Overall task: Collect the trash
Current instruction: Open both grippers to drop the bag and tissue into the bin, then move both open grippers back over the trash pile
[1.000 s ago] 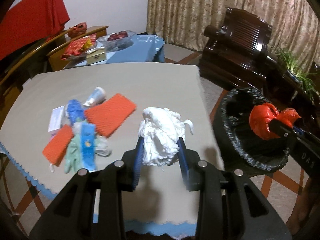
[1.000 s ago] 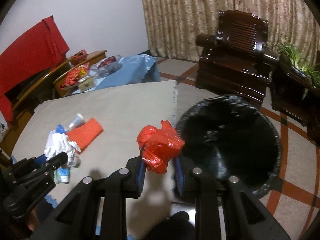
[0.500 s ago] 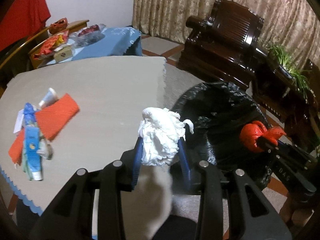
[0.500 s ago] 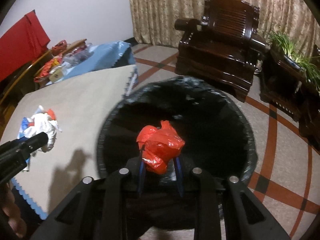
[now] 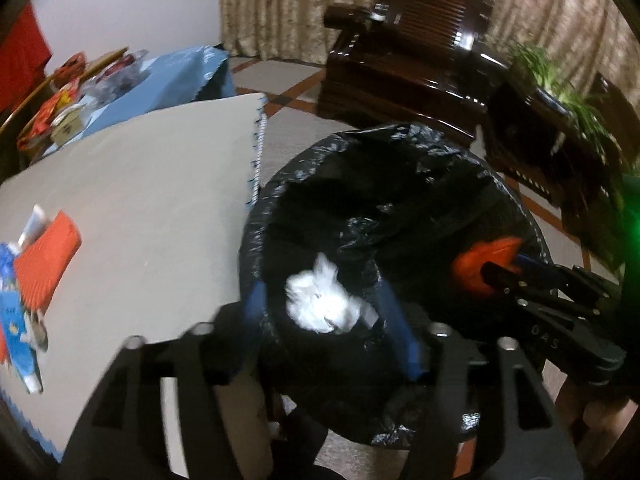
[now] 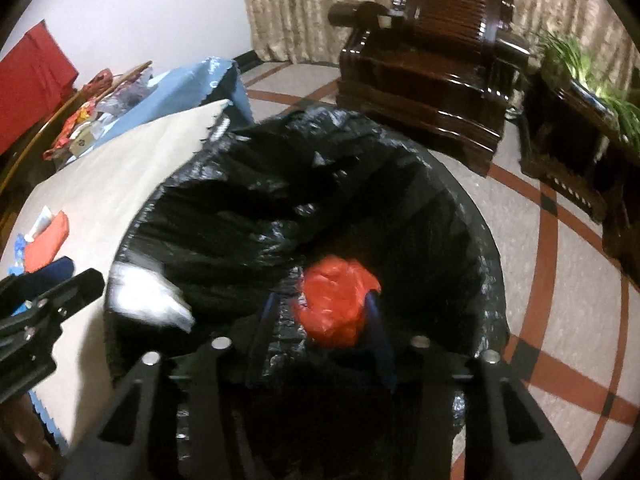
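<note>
A bin with a black liner stands on the floor beside the table. My left gripper hangs over its mouth with the jaws opening wide. A white tissue wad is blurred between the blue pads and touches neither. My right gripper is also over the bin, its jaws opening. The red plastic bag sits between its pads, clear of the left one. In the left wrist view that bag shows at the right gripper's tip.
The table with a beige cloth lies left of the bin, with orange pieces and a blue tube at its left edge. A dark wooden armchair, a plant stand and a blue-clothed side table stand behind.
Both grippers moved from over the table to above the bin and came lower. Both pairs of jaws have spread; the tissue wad and the red bag are no longer squeezed.
</note>
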`<state>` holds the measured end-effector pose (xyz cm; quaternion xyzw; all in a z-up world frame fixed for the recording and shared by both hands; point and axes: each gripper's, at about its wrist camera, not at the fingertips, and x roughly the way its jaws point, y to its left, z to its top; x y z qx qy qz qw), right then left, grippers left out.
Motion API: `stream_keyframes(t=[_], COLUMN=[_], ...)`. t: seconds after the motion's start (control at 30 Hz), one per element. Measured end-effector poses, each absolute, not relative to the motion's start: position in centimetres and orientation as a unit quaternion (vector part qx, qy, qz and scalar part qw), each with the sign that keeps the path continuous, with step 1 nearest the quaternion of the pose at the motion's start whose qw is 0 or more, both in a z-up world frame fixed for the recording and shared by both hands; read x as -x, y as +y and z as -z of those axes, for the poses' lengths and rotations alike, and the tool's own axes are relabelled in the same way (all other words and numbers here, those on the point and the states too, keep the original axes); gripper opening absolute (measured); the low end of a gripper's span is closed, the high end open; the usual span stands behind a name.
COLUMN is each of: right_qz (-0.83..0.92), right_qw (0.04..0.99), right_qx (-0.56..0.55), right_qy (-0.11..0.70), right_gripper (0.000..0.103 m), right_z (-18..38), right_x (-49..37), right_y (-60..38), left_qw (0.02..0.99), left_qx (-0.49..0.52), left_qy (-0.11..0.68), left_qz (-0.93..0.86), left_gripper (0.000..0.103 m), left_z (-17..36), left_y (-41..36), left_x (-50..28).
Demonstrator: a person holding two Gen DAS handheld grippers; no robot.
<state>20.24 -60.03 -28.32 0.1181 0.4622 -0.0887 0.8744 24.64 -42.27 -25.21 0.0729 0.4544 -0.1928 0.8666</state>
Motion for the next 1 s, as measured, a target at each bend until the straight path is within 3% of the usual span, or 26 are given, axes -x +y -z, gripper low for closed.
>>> stream_keyframes(t=[0.4, 0.53, 1.0], right_qz=[0.103, 0.092, -0.049], right_qw=[0.873, 0.882, 0.896], right_qx=[-0.135, -0.137, -0.099], right_qy=[0.457, 0.442, 0.429], right_gripper=[0.046, 0.053, 0.054], right_z=[26.3, 24.0, 21.5], right_x=[-17.3, -16.9, -19.0], right_y=[-57.3, -53.8, -30.9], left_qw=[0.878, 0.881, 0.906], left_qx=[-0.075, -0.081, -0.056], left_qy=[0.444, 0.441, 0.418], left_qz=[0.164, 0.149, 0.031], left_gripper=[0.074, 0.076, 0.079], left_z=[23.4, 22.9, 20.3], left_y=[-35.7, -31.4, -6.9], left_x=[-24.9, -24.0, -22.0])
